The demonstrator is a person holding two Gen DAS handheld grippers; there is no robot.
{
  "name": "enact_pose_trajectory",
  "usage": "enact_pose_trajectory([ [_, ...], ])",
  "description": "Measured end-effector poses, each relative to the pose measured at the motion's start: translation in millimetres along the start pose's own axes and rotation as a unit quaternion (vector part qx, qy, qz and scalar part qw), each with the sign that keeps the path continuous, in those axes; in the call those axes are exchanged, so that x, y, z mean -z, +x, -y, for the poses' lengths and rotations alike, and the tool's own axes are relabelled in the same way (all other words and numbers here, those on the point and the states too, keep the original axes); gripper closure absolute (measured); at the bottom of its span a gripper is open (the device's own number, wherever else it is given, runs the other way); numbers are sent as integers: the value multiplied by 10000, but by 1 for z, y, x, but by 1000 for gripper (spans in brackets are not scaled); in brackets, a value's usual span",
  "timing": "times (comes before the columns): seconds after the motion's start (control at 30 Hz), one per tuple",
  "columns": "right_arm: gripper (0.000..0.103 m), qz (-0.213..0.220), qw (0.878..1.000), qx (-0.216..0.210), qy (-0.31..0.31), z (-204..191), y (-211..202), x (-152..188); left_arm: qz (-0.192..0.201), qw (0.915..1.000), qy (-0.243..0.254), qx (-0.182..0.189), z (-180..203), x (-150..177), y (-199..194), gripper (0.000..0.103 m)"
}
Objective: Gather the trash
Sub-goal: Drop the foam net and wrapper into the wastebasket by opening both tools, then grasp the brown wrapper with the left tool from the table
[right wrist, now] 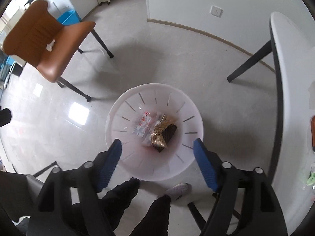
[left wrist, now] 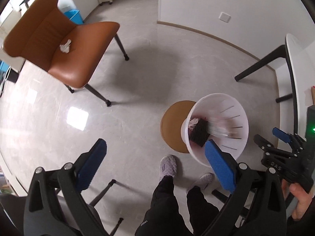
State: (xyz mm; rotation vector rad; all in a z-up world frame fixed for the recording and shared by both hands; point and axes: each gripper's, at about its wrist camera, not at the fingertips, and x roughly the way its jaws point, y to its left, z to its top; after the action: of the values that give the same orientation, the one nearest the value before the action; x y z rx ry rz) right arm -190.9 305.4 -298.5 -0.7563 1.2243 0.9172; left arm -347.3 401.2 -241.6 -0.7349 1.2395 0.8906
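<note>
At ten o'clock, one crumpled tissue (left wrist: 65, 46) lies on the only brown chair (left wrist: 59, 45), not yet collected. The left gripper (left wrist: 155, 163) is wide and empty. At four o'clock, one white bin (right wrist: 155, 133) already holds several wrappers; the right gripper (right wrist: 157, 155) hangs above it, wide and empty, probably for dropping
</note>
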Motion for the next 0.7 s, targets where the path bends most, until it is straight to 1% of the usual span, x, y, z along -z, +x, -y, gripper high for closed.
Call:
enact_pose_trajectory([
  [0.07,17,83,9999,44,35,-1,-9,1,46,10000,-20,-2,0,-1,-5,8],
  [0.1,16,197,9997,75,108,3,-21,2,73,10000,-4,3,3,-1,-6,8],
  [0.13,12,300,9993,78,188,9,-31,3,103,9999,26,22,8,0,-9,8],
  [0.27,3,939,9934,45,652,41,-102,14,338,9987,326,194,36,-2,-27,8],
  [0.37,3,1478,9833,240,1035,73,-166,33,553,9954,671,396,66,-5,-56,8],
  [0.4,3,1659,9782,368,1198,86,-188,44,648,9937,773,491,77,-5,-66,8],
  [0.47,3,1919,9689,554,1459,106,-220,65,806,9901,942,656,96,-4,-83,8],
  [0.5,3,2084,9616,668,1657,120,-238,80,897,9876,1052,749,109,-3,-93,8],
  [0.6,3,2273,9461,871,2138,152,-265,114,1067,9797,1371,1003,146,2,-113,8],
  [0.7,3,2341,9335,941,2547,178,-273,143,1102,9734,1631,1170,181,10,-122,8],
])
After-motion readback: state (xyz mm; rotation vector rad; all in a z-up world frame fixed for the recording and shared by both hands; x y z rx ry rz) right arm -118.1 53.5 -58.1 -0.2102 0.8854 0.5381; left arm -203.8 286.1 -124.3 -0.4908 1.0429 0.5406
